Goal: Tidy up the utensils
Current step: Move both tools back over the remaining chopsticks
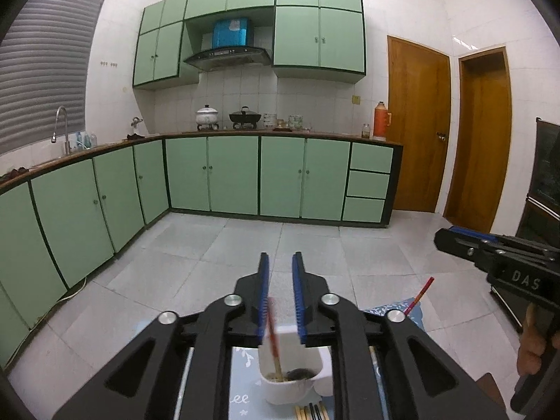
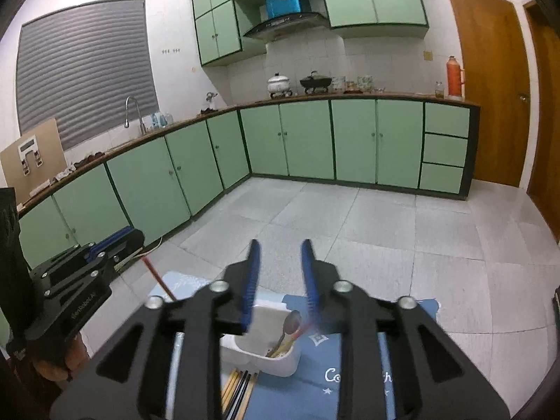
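A white utensil holder (image 1: 290, 381) stands on a blue mat (image 1: 241, 385), just below my left gripper (image 1: 281, 301). It holds a red-tipped chopstick (image 1: 274, 343) and a dark spoon. My left gripper is open above it. In the right wrist view the holder (image 2: 266, 350) holds a metal spoon (image 2: 292, 322) and chopsticks. My right gripper (image 2: 280, 287) is open above it, with a blurred red chopstick end by its right finger. Loose chopsticks (image 2: 239, 390) lie on the mat beside the holder. A red chopstick (image 2: 157, 276) sticks up at the left.
The table with the blue mat (image 2: 350, 378) stands over a white tiled floor (image 2: 385, 231). Green cabinets (image 1: 227, 175) and a counter with pots run along the far walls. The right gripper body (image 1: 504, 262) shows at the right of the left wrist view.
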Tool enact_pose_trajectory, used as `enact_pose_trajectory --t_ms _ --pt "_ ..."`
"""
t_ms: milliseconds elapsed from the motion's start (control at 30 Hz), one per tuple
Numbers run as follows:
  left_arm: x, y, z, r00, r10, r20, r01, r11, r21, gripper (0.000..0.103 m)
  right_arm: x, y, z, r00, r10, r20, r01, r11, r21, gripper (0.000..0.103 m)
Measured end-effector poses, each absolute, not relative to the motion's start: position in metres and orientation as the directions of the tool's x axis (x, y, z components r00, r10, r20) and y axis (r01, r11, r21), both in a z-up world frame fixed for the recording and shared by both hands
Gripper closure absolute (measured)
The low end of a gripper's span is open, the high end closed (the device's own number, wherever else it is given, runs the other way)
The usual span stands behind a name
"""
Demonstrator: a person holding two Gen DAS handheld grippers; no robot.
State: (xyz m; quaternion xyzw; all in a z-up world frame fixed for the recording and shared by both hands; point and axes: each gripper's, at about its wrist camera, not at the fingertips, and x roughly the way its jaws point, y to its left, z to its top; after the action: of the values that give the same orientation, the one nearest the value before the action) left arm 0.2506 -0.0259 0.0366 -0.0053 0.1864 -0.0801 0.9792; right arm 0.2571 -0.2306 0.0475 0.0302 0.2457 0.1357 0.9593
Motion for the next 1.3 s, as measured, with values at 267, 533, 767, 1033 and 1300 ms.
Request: enact_pose_trajectory --t_ms 267,533,767,1033,1300 --pt "0.188 -0.010 0.030 0.938 -0.122 -0.325 0.116 0.993 -0.037 0.064 0.183 -0.247 0.041 0.895 0.240 -0.376 -0.203 0.970 0.136 0.041" --pt "0.123 0.001 -0.040 0.879 -0.117 -0.463 0.111 0.993 -0.039 0.044 0.103 -0.239 -0.036 0.868 0.193 -0.457 -0.153 0.980 0.123 0.024" --pt "0.092 0.006 -0.101 0.809 -0.097 -0.580 0.079 0.995 -0.057 0.037 0.058 -0.217 -0.108 0.796 0.186 -0.576 -0.133 0.982 0.134 0.018" --pt "0.071 0.012 -0.139 0.762 -0.076 -0.644 0.082 0.996 -0.020 0.036 0.037 -0.200 -0.152 0.736 0.179 -0.653 -0.130 0.984 0.122 0.022" --pt "0.063 0.014 -0.159 0.733 -0.056 -0.678 0.075 0.997 -0.001 0.036 0.026 -0.182 -0.180 0.696 0.184 -0.694 -0.145 0.983 0.115 0.039"
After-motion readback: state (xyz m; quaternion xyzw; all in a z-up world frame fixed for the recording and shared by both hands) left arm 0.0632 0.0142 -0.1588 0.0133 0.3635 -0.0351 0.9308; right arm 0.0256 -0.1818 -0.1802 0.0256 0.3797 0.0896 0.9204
